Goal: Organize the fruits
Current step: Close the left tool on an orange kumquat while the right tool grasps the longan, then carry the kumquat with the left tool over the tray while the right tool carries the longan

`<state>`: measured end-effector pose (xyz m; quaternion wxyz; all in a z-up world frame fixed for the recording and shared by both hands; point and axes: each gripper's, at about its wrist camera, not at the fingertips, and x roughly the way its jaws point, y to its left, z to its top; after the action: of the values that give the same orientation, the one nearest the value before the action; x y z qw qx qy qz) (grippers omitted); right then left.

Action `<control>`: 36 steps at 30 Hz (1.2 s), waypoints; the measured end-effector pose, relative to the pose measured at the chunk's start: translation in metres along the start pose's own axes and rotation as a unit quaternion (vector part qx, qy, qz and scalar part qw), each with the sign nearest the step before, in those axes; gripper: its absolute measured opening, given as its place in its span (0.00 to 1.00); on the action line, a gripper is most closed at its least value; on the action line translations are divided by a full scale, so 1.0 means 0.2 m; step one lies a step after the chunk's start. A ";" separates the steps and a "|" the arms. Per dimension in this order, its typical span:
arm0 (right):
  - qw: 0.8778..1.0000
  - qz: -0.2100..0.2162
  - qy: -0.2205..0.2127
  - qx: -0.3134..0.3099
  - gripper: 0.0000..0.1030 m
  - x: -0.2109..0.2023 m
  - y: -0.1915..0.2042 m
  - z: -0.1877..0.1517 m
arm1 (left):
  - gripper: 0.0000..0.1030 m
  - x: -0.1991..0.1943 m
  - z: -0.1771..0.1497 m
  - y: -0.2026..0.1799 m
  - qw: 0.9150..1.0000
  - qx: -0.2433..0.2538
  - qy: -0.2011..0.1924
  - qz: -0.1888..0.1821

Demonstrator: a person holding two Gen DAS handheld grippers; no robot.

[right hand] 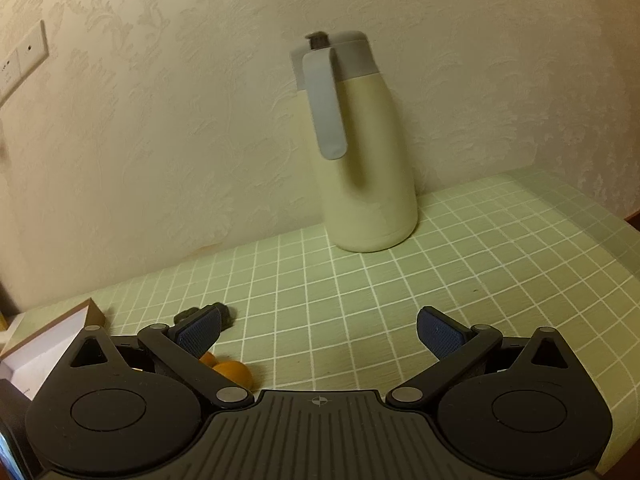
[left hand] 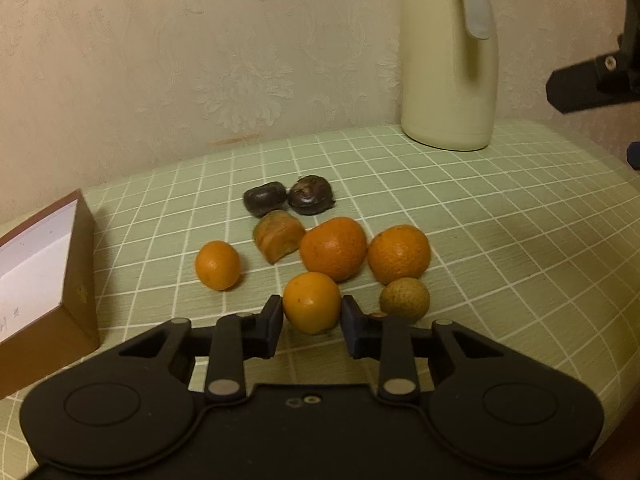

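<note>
Several fruits lie in a cluster on the green checked tablecloth (left hand: 500,220). My left gripper (left hand: 312,312) has its fingers on both sides of a small orange (left hand: 311,302), touching or nearly touching it. Behind it lie two larger oranges (left hand: 334,248) (left hand: 398,254), another small orange (left hand: 218,265), a greenish round fruit (left hand: 404,300), a brownish-orange piece (left hand: 278,236) and two dark brown fruits (left hand: 266,199) (left hand: 311,195). My right gripper (right hand: 318,332) is open and empty above the cloth; an orange (right hand: 234,372) shows under its left finger.
An open brown box (left hand: 80,272) with a white inside stands at the left; it also shows in the right wrist view (right hand: 52,344). A cream thermos jug (left hand: 448,64) with a grey handle stands by the wall at the back (right hand: 364,152). The right gripper's body (left hand: 592,80) shows at the right.
</note>
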<state>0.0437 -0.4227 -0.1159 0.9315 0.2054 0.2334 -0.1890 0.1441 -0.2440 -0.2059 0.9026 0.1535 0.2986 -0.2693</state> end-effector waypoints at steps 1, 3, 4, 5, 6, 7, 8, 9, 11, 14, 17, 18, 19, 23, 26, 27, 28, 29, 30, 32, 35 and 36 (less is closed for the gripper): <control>1.000 0.001 0.001 -0.004 1.00 0.00 0.01 0.00 | 0.21 -0.01 0.00 0.01 1.000 -0.003 -0.002 0.003; 1.000 0.004 0.005 -0.010 1.00 0.02 0.03 -0.01 | 0.21 -0.03 0.01 0.04 1.000 -0.007 -0.007 0.010; 1.000 0.006 0.008 -0.012 1.00 0.03 0.03 -0.01 | 0.21 -0.04 0.01 0.06 1.000 -0.011 -0.009 0.013; 1.000 0.009 0.011 -0.014 1.00 0.03 0.04 -0.02 | 0.21 -0.06 0.02 0.08 1.000 -0.015 -0.012 0.016; 1.000 0.011 0.013 -0.015 1.00 0.04 0.05 -0.02 | 0.21 -0.07 0.02 0.10 1.000 -0.020 -0.013 0.018; 1.000 0.014 0.016 -0.016 1.00 0.05 0.06 -0.02 | 0.21 -0.08 0.03 0.12 0.999 -0.024 -0.015 0.021; 0.999 0.019 0.021 -0.017 1.00 0.07 0.06 -0.03 | 0.21 -0.10 0.03 0.14 0.999 -0.027 -0.017 0.025; 0.999 0.024 0.025 -0.019 1.00 0.08 0.07 -0.04 | 0.21 -0.11 0.03 0.15 0.999 -0.029 -0.019 0.030; 0.999 0.030 0.032 -0.030 1.00 0.11 0.11 -0.06 | 0.21 -0.13 0.03 0.20 0.999 -0.035 -0.020 0.037; 0.997 0.044 0.044 -0.048 1.00 0.15 0.17 -0.10 | 0.21 -0.17 0.03 0.25 0.998 -0.043 -0.023 0.045; 0.995 0.046 0.051 -0.068 1.00 0.17 0.23 -0.13 | 0.21 -0.20 0.04 0.31 0.997 -0.049 -0.028 0.055; 0.995 0.049 0.054 -0.069 1.00 0.18 0.24 -0.15 | 0.21 -0.22 0.04 0.33 0.997 -0.051 -0.030 0.058; 0.995 0.053 0.055 -0.072 0.99 0.18 0.26 -0.16 | 0.21 -0.23 0.03 0.34 0.996 -0.054 -0.032 0.060; 0.991 0.058 0.077 -0.093 0.73 0.23 0.33 -0.22 | 0.21 -0.27 0.03 0.41 0.995 -0.065 -0.035 0.068; 0.990 0.055 0.094 -0.092 0.73 0.28 0.36 -0.26 | 0.21 -0.29 0.02 0.44 0.994 -0.070 -0.037 0.073; 0.989 0.056 0.098 -0.090 0.72 0.29 0.36 -0.26 | 0.21 -0.30 0.02 0.45 0.994 -0.072 -0.038 0.075; 0.989 0.056 0.101 -0.093 0.70 0.30 0.38 -0.27 | 0.21 -0.31 0.02 0.46 0.994 -0.073 -0.039 0.077; 0.988 0.057 0.104 -0.096 0.64 0.30 0.38 -0.28 | 0.21 -0.32 0.02 0.48 0.993 -0.075 -0.040 0.079; 0.988 0.059 0.109 -0.096 0.60 0.31 0.40 -0.29 | 0.21 -0.32 0.01 0.49 0.993 -0.077 -0.041 0.080; 0.987 0.057 0.118 -0.096 0.48 0.33 0.41 -0.30 | 0.21 -0.33 0.01 0.51 0.992 -0.081 -0.040 0.084; 0.986 0.055 0.126 -0.091 0.45 0.35 0.43 -0.32 | 0.21 -0.35 0.00 0.54 0.992 -0.083 -0.041 0.088; 0.986 0.057 0.125 -0.090 0.44 0.36 0.43 -0.32 | 0.21 -0.35 0.00 0.55 0.992 -0.082 -0.041 0.090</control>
<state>0.1181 -0.3376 -0.1785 0.9188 0.1562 0.3521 -0.0862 0.1587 -0.1276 -0.1499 0.9443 0.0935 0.2673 -0.1677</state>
